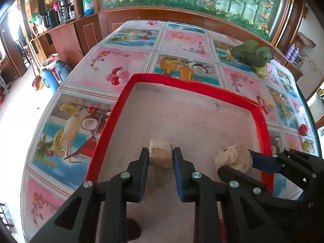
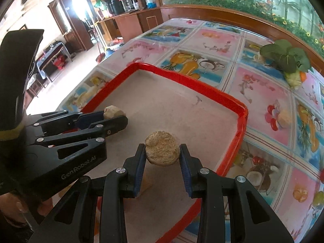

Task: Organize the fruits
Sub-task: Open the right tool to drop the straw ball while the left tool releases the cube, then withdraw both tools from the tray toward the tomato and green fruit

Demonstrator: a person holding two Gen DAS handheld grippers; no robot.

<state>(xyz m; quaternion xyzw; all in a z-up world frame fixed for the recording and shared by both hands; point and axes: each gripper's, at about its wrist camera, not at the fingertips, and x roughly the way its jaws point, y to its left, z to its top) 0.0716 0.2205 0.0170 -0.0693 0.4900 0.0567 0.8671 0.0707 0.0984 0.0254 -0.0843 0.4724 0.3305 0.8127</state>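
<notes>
My left claw [image 1: 161,157] grips a pale blocky piece [image 1: 161,154] above the near part of the red tray [image 1: 113,119]. To its right, my right claw [image 2: 162,154] grips a round tan piece [image 2: 162,150] above the same tray, which sits on the desk [image 1: 97,66].

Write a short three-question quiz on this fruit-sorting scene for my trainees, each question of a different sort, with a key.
1. True or false: the left gripper holds a pale chunk over the red tray.
2. What does the right gripper hold? A) a round pale piece B) a banana C) nothing
3. Fill in: the leafy green vegetable lies on the ______, outside the tray.

Key: 1 true; 2 A; 3 table.
</notes>
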